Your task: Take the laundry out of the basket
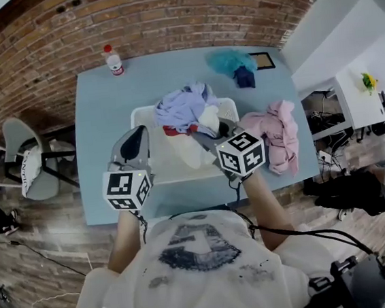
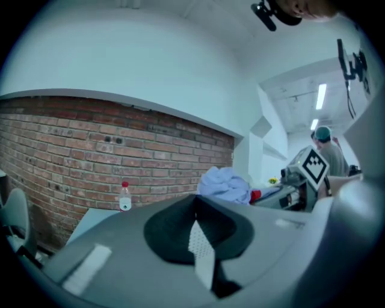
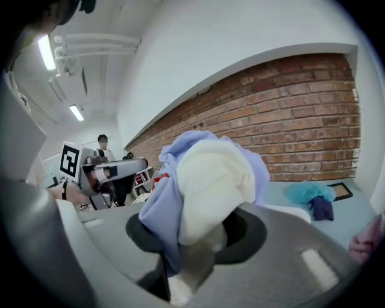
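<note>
The job looks well under way. A pink garment (image 1: 272, 134) lies on the worktop (image 1: 106, 111) just beside the basket (image 1: 166, 165), toward the right edge, and a teal piece (image 1: 229, 60) and a dark blue one (image 1: 244, 76) sit at the far right corner (presumably already unloaded). The right claw (image 1: 205, 140) is clamped on a bundle of cream and lavender cloth (image 3: 204, 180), held up over the basket with its tail hanging inside. A red item (image 1: 171, 129) shows beneath it, so at least that is left. The left claw (image 2: 195, 201) has its jaws together on nothing, above the basket's left side. What remains: set the bundle on the worktop, then fetch the rest.
</note>
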`<state>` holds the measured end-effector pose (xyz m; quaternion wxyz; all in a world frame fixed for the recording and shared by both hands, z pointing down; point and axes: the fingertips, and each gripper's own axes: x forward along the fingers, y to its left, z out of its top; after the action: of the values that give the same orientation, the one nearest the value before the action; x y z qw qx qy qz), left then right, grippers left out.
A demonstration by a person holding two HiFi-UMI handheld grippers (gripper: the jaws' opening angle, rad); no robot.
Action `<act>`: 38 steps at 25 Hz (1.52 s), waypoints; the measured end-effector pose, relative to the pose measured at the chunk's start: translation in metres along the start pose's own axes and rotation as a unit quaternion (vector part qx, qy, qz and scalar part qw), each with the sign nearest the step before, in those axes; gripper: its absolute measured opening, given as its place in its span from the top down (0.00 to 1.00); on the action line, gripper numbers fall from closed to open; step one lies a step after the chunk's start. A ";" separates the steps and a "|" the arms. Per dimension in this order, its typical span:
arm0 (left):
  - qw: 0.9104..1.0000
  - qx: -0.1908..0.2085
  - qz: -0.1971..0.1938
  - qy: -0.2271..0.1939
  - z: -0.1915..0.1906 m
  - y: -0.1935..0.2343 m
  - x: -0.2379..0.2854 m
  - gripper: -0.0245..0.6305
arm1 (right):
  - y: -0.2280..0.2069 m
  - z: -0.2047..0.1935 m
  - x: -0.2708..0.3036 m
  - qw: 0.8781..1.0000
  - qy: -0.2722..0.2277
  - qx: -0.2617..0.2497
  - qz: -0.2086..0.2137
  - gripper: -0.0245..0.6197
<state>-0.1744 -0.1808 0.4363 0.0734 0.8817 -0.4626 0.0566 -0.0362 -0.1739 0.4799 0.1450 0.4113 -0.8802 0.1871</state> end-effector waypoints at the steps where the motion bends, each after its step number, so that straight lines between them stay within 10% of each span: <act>1: 1.000 0.003 -0.001 -0.002 0.002 -0.002 0.000 0.98 | -0.002 0.006 -0.006 1.000 -0.010 0.002 -0.010 0.70; 15: 0.998 0.038 -0.008 -0.044 0.040 -0.027 0.003 0.98 | -0.018 0.067 -0.079 0.987 -0.119 -0.002 -0.110 0.70; 38: 0.998 0.042 -0.004 -0.041 0.047 -0.033 0.008 0.98 | -0.018 0.077 -0.091 0.983 -0.128 -0.011 -0.128 0.70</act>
<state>-0.1412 -0.1775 0.3887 0.0171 0.8877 -0.4585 0.0391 0.0262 -0.1577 0.3784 0.0582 0.5395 -0.8337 0.1031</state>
